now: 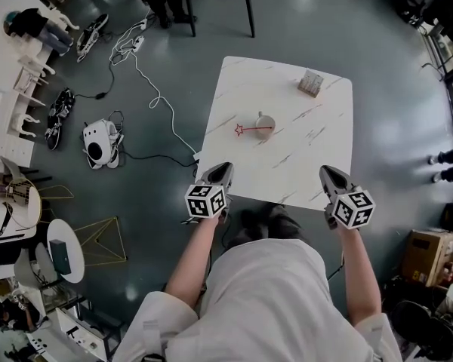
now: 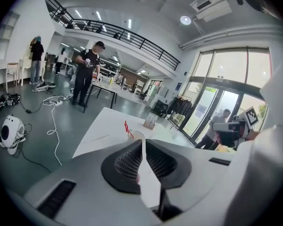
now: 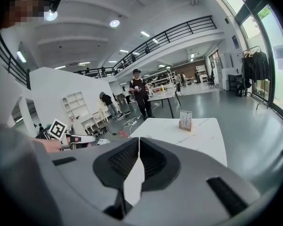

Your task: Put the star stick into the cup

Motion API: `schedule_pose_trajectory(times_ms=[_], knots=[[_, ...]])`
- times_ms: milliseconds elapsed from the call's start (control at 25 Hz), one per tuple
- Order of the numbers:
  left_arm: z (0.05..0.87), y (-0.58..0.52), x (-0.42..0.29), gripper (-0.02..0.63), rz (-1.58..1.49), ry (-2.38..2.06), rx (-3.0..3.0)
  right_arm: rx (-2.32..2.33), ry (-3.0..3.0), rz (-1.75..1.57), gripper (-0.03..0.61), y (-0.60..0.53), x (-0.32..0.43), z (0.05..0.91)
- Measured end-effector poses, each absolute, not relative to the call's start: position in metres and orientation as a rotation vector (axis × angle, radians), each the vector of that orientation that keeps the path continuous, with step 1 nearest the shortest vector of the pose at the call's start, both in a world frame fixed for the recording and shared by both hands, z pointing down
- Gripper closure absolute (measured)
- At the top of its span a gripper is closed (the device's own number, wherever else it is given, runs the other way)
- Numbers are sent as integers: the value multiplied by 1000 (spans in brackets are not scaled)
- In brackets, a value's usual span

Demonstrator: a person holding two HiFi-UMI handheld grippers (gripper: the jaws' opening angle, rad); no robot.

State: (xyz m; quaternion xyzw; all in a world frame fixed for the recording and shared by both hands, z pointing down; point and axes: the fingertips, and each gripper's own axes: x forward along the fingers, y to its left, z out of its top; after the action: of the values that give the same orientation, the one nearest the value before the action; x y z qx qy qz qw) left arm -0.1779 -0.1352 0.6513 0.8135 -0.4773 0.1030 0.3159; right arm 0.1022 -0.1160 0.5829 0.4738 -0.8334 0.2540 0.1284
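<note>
A pale cup (image 1: pixel 265 124) stands near the middle of the white marble table (image 1: pixel 287 168). The red star stick (image 1: pixel 249 129) has one end in the cup and leans out to the left, star end over the tabletop. From the left gripper view the cup (image 2: pixel 136 135) shows just beyond the jaws, with the stick (image 2: pixel 127 127) poking up out of it. My left gripper (image 1: pixel 223 166) hovers at the table's front left edge, shut and empty. My right gripper (image 1: pixel 326 170) hangs at the front right edge, its jaws meeting with nothing between them.
A small wooden holder (image 1: pixel 311 83) sits at the table's far right. On the floor to the left lie a white cable (image 1: pixel 147 81) and a white device (image 1: pixel 98 142). A round side table (image 1: pixel 64 251) and a cardboard box (image 1: pixel 430 255) flank the person. A person in black (image 2: pixel 87 69) stands at a far table.
</note>
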Motion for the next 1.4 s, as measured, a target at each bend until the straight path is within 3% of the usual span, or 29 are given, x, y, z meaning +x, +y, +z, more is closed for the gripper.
schedule_pose_trajectory(times_ms=[1400], knots=[[533, 39, -121, 600, 3, -1462, 2200, 1280, -2602, 659, 552, -5, 171, 539]])
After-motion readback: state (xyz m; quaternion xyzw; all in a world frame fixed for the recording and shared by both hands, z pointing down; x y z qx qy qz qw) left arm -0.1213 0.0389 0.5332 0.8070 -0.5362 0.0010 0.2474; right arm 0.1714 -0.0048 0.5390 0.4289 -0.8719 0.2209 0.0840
